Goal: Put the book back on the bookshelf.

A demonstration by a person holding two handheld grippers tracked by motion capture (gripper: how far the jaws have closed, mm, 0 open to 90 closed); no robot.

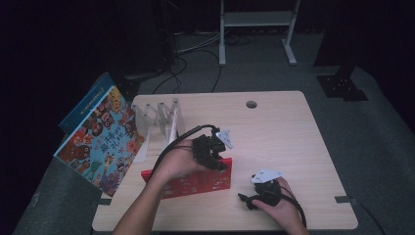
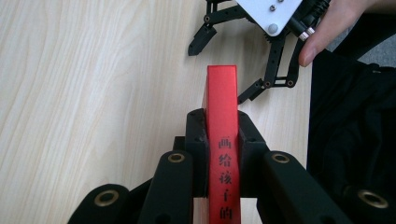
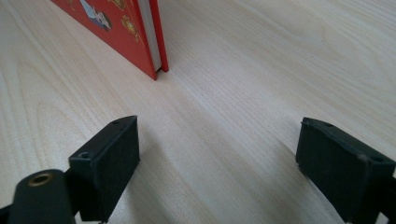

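A red hardback book (image 1: 195, 183) stands on its long edge near the front of the wooden table (image 1: 274, 132), spine up. My left gripper (image 1: 219, 162) comes down on the book's right end and is shut on it. In the left gripper view the pads (image 2: 198, 140) press on both sides of the red spine (image 2: 222, 88), which carries black characters. To the book's right my right gripper (image 1: 246, 199) rests low on the table, open with nothing between its jaws. The right gripper view has its pads (image 3: 112, 163) wide apart over bare wood, with the book's corner (image 3: 116, 28) ahead at upper left.
A clear zigzag book rack (image 1: 156, 117) stands at the table's back left. A large colourful picture book (image 1: 100, 142) leans off the left edge, with a blue book (image 1: 85, 103) behind it. A cable hole (image 1: 251, 104) sits near the far edge. Cables and a white frame (image 1: 257, 19) lie beyond.
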